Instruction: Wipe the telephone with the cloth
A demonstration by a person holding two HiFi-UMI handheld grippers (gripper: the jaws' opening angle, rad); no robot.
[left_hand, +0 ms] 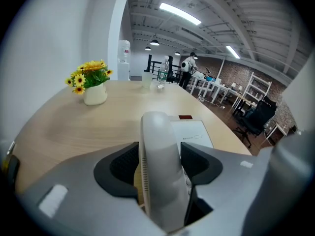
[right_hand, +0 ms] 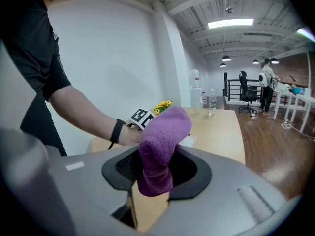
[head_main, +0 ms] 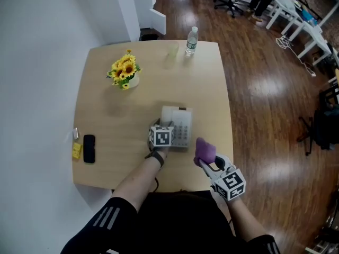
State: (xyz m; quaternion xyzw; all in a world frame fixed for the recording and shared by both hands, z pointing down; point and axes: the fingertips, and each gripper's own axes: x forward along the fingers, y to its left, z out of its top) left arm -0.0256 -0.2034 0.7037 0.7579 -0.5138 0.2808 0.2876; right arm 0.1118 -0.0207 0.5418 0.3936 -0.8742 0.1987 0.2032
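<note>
A light grey desk telephone (head_main: 180, 127) sits near the front middle of the wooden table (head_main: 106, 115). My left gripper (head_main: 160, 130) is at the phone's left side, shut on the telephone's handset (left_hand: 158, 168), which stands up between the jaws over the phone's base (left_hand: 191, 132). My right gripper (head_main: 207, 160) hangs just right of the phone by the table's front edge, shut on a folded purple cloth (head_main: 205, 150). The purple cloth (right_hand: 161, 149) bulges upward out of the jaws. It is apart from the phone.
A pot of yellow flowers (head_main: 125, 71) stands at the back left. A water bottle (head_main: 191, 40) and a clear cup (head_main: 173, 50) are at the far edge. A black mobile phone (head_main: 89, 148) and a small yellow item (head_main: 77, 150) lie at the left edge. Wooden floor lies to the right.
</note>
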